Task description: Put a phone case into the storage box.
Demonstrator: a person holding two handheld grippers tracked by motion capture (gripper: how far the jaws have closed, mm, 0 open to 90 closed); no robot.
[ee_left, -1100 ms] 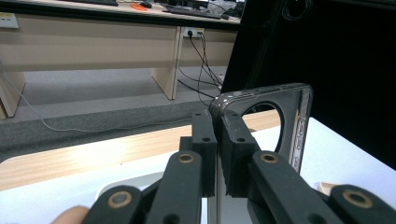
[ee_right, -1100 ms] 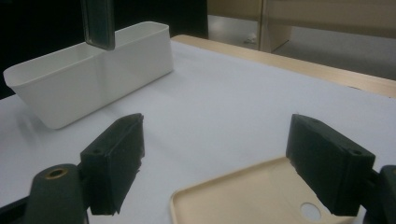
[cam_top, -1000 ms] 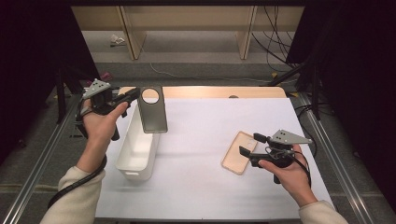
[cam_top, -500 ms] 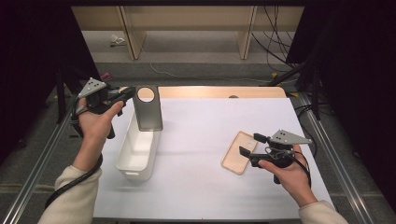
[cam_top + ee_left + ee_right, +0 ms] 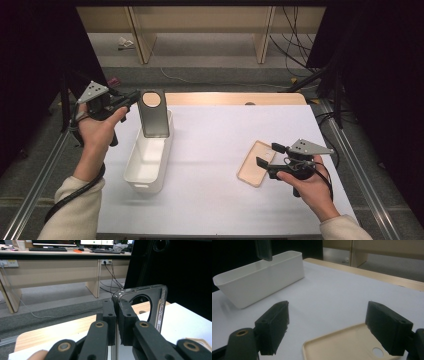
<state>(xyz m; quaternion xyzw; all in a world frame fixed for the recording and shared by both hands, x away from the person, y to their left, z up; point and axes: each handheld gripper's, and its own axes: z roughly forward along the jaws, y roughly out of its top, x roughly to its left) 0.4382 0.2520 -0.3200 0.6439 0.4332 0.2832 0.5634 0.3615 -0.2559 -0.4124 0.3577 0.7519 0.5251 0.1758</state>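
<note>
Left gripper [image 5: 131,98], upper left of the high view, and right gripper [image 5: 270,156], lower right: black bodies, grey three-cornered top plates, blocky black pads [image 5: 274,322] with screw holes, brass-coloured pivot rivets, trailing black cables. Cream sleeves [image 5: 75,212] at bottom.

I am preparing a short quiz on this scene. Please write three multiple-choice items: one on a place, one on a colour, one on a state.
1. Where is the dark phone case?
A. flat on the table
B. held above the white bin
C. on the floor

2. What colour is the case lying near the right tool?
A. beige
B. red
C. blue

3. How is the left tool?
A. open, holding nothing
B. shut on the dark case
C. lying on the table

Answers: 1 B, it hangs over the bin's far end; 2 A, it looks pale tan; 3 B, its pads clamp the case's edge.
</note>
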